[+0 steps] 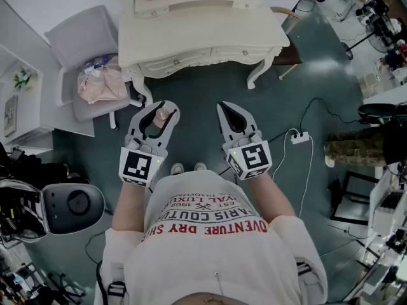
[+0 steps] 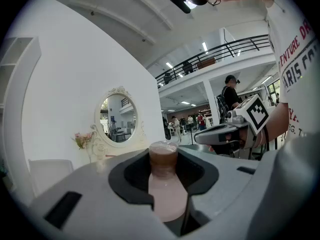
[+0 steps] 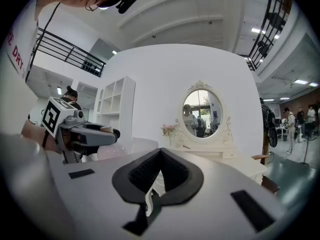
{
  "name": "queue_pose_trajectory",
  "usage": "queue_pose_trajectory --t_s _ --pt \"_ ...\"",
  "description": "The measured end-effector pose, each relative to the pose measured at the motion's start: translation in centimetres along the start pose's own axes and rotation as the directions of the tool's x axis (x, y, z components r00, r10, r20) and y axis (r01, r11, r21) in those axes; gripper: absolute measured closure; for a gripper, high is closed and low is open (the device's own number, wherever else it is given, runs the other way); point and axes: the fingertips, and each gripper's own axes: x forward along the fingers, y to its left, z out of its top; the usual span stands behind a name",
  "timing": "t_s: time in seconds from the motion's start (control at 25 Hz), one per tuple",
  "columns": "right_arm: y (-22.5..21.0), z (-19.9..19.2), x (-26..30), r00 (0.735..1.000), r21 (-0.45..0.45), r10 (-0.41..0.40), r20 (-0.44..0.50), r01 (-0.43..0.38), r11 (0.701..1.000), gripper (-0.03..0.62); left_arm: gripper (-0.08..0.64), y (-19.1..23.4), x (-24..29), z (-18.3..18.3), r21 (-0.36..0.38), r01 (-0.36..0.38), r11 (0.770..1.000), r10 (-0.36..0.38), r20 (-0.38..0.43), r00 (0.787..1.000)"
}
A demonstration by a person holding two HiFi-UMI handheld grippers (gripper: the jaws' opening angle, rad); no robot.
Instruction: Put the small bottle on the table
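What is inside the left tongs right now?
A small bottle, pale pink with a brown cap, is clamped in the left tongs. Its base is hidden by the tongs' own body.

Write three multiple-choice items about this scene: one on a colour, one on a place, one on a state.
1. What colour is the table?
A. white
B. black
C. red

2. Where is the bottle?
A. on the table
B. between the jaws of the left gripper
C. on the chair

3. How do the jaws of the right gripper stand?
A. wide apart
B. closed on the bottle
C. together, with nothing between them

Key:
1 A: the head view shows a white top and white curved legs.
2 B: the left gripper view shows the pink bottle upright with both pads against it.
3 C: in the right gripper view the pads meet at the tips and hold nothing.
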Motion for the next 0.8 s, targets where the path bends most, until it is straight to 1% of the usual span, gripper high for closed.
queue_pose_trajectory --t_s 0.32,0.56,0.8 --pt "-1.5 -0.5 -1.3 1.000 -0.001 0.000 -0.008 0.000 1.000 0.594 0.423 -1.6 0.9 0.2 -0.001 -0.005 1.000 0.005 -0.001 1.000" --pt "-2.7 -0.7 -1.3 1.000 0.038 -0.005 0.018 0.004 0.999 0.594 0.423 -2.0 1.9 -0.3 -0.006 -0.003 1.000 0.003 -0.007 1.000" --pt "-4.0 -1.5 -0.8 1.000 0.036 0.007 0.007 -0.007 0.999 0.594 0.423 -1.8 3.1 -0.8 -0.016 -0.021 1.000 0.021 -0.012 1.000"
